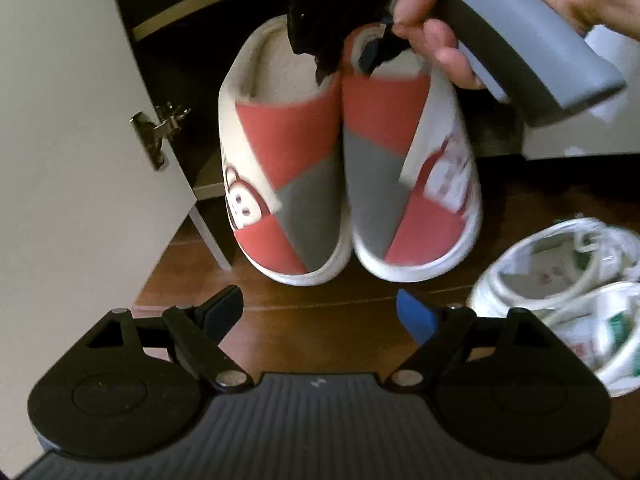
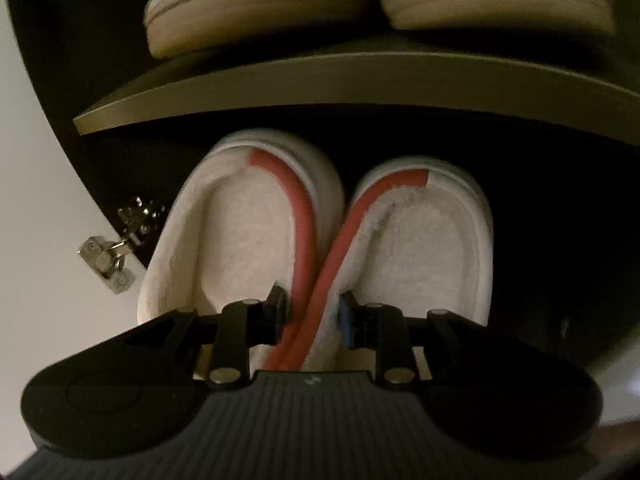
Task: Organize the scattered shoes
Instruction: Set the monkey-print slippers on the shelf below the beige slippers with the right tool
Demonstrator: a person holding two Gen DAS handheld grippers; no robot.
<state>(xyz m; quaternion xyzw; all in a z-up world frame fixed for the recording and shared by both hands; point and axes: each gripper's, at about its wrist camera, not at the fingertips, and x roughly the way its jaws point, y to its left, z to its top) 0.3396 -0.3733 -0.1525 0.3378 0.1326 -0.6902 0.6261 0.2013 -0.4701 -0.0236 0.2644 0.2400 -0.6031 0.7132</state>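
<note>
A pair of red, grey and white slippers (image 1: 344,168) hangs toes down in front of an open cabinet, above the wood floor. My right gripper (image 2: 312,316) is shut on the two inner rims of the slippers (image 2: 308,240), pinching them together; it also shows in the left wrist view (image 1: 348,52), held by a hand. My left gripper (image 1: 320,312) is open and empty, just below and in front of the slipper toes. A pair of white sneakers (image 1: 568,292) lies on the floor at the right.
The white cabinet door (image 1: 80,140) stands open at the left, with a metal hinge (image 1: 156,136). A cabinet shelf (image 2: 320,84) above the slippers holds a pair of beige shoes (image 2: 360,4). The space below that shelf is dark.
</note>
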